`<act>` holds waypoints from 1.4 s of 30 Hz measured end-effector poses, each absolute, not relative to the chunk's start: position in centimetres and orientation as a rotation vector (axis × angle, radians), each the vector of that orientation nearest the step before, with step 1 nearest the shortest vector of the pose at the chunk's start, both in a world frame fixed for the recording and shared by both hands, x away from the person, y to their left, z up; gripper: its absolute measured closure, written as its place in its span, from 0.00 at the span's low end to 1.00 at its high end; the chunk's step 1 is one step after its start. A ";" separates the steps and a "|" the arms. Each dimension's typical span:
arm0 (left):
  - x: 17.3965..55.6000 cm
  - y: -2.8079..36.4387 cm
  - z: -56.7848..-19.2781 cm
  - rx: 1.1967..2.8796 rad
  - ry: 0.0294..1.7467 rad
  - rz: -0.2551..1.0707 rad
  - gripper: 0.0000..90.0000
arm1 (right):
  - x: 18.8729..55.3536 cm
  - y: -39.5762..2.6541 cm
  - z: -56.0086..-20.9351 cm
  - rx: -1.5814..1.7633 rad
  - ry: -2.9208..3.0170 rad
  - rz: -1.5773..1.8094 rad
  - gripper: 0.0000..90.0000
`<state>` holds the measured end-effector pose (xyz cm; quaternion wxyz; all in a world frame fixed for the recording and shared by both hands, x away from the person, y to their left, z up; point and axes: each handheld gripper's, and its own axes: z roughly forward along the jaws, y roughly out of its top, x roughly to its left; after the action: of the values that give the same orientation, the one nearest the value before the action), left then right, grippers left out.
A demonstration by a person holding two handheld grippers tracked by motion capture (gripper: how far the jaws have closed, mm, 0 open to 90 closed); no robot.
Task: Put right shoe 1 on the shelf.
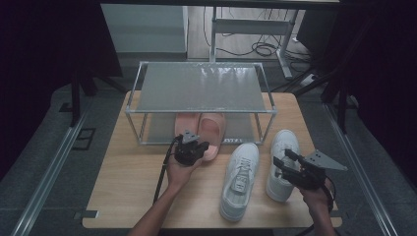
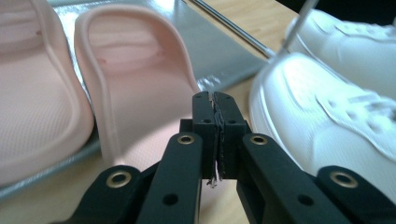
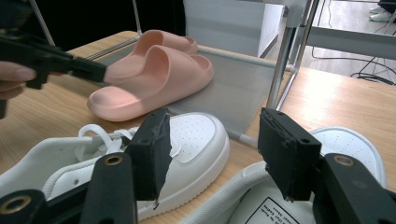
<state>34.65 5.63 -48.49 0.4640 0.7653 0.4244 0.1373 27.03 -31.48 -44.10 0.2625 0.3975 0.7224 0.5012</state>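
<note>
Wooden bench (image 1: 133,191) | left gripper (image 1: 191,147) fingers clenched, empty, at heel of near pink slide (image 1: 212,132), on rack (image 1: 147,132) lower shelf, 12 o'clock | slide likely light, soft foam: pinch heel rim | right gripper (image 1: 290,164) released over right sneaker (image 1: 281,162), 3 o'clock

Little can be read here; the insole of the right-hand white sneaker (image 3: 299,205) carries a boxed label (image 3: 275,215) with dark print, cut off by the frame edge and too small to make out; from the high view, the left-hand white sneaker (image 1: 240,179), just beside it, shows dark marks on its tongue (image 1: 242,181), too blurred to read; a small dark tag (image 1: 231,140) sits on the lower bar of the metal shoe rack (image 1: 201,91), beyond that sneaker's toe, also illegible; no brand, number or sign can be made out.
</note>
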 end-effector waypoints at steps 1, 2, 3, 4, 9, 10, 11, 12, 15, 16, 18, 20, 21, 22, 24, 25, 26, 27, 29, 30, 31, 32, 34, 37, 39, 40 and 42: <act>34.3 5.9 -48.6 1.883 1.037 0.329 1.00 | 27.1 -31.5 -44.1 1.078 1.955 1.355 0.50; 34.0 6.1 -48.6 1.886 1.033 0.327 1.00 | 27.1 -31.5 -44.1 1.078 1.955 1.355 0.50; 33.7 6.4 -48.7 1.891 1.029 0.326 1.00 | 27.1 -31.5 -44.2 1.079 1.955 1.354 0.50; 33.4 6.6 -48.8 1.895 1.025 0.322 1.00 | 27.1 -31.5 -44.2 1.079 1.955 1.354 0.50; 32.4 7.2 -49.1 1.934 0.987 0.274 1.00 | 27.1 -31.2 -44.2 1.074 1.963 1.351 0.50; 32.2 7.3 -49.3 1.941 0.981 0.268 1.00 | 27.1 -31.2 -44.2 1.072 1.964 1.349 0.49; 32.1 7.3 -49.4 1.950 0.976 0.266 1.00 | 27.1 -31.2 -44.3 1.073 1.966 1.348 0.50; 32.0 7.3 -49.5 1.958 0.975 0.261 1.00 | 27.1 -31.2 -44.3 1.074 1.968 1.347 0.50; 31.8 7.4 -50.1 1.974 0.980 0.252 1.00 | 27.2 -31.1 -44.4 1.076 1.971 1.344 0.50; 31.8 7.4 -50.1 1.974 0.980 0.252 1.00 | 27.2 -31.1 -44.4 1.076 1.971 1.344 0.50; 31.7 7.3 -50.3 1.981 0.979 0.251 1.00 | 27.2 -31.1 -44.4 1.075 1.971 1.344 0.50; 31.7 7.1 -50.6 1.994 0.976 0.259 1.00 | 27.2 -31.1 -44.4 1.074 1.971 1.344 0.50; 31.8 6.8 -50.8 1.999 0.975 0.252 1.00 | 27.2 -31.1 -44.4 1.075 1.971 1.344 0.50; 31.8 6.8 -50.8 1.999 0.975 0.252 1.00 | 27.2 -31.1 -44.4 1.075 1.971 1.344 0.50; 32.0 6.5 -50.9 2.010 0.967 0.249 1.00 | 27.2 -31.1 -44.4 1.075 1.972 1.344 0.50; 32.1 6.2 -51.0 2.018 0.965 0.251 1.00 | 27.2 -31.1 -44.4 1.075 1.972 1.345 0.49; 32.2 6.1 -51.1 2.022 0.965 0.252 1.00 | 27.2 -31.1 -44.4 1.074 1.971 1.345 0.49; 32.4 5.9 -51.1 2.027 0.965 0.255 1.00 | 27.2 -31.1 -44.4 1.075 1.971 1.345 0.49; 32.7 5.7 -51.2 2.031 0.965 0.257 1.00 | 27.2 -31.2 -44.4 1.081 1.968 1.346 0.49; 32.8 5.7 -51.2 2.033 0.964 0.258 1.00 | 27.2 -31.2 -44.4 1.081 1.968 1.346 0.49; 32.9 5.6 -51.2 2.033 0.965 0.259 1.00 | 27.2 -31.3 -44.4 1.080 1.967 1.346 0.49; 33.0 5.5 -51.2 2.037 0.964 0.261 1.00 | 27.2 -31.3 -44.4 1.080 1.967 1.346 0.49; 33.3 5.3 -51.2 2.045 0.962 0.268 1.00 | 27.2 -31.3 -44.4 1.079 1.966 1.346 0.49; 33.7 5.2 -51.4 2.049 0.971 0.265 1.00 | 27.2 -31.3 -44.4 1.078 1.967 1.346 0.49; 33.8 5.0 -51.5 2.052 0.968 0.255 1.00 | 27.2 -31.3 -44.4 1.079 1.967 1.345 0.49; 33.9 5.0 -51.5 2.053 0.971 0.256 1.00 | 27.2 -31.3 -44.4 1.080 1.967 1.346 0.49; 33.9 4.8 -51.5 2.057 0.963 0.257 1.00 | 27.2 -31.3 -44.4 1.080 1.968 1.346 0.49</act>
<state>33.91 4.84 -51.46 0.4149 0.8188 0.3833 0.1023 27.16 -31.26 -44.39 0.2592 0.3985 0.7261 0.4968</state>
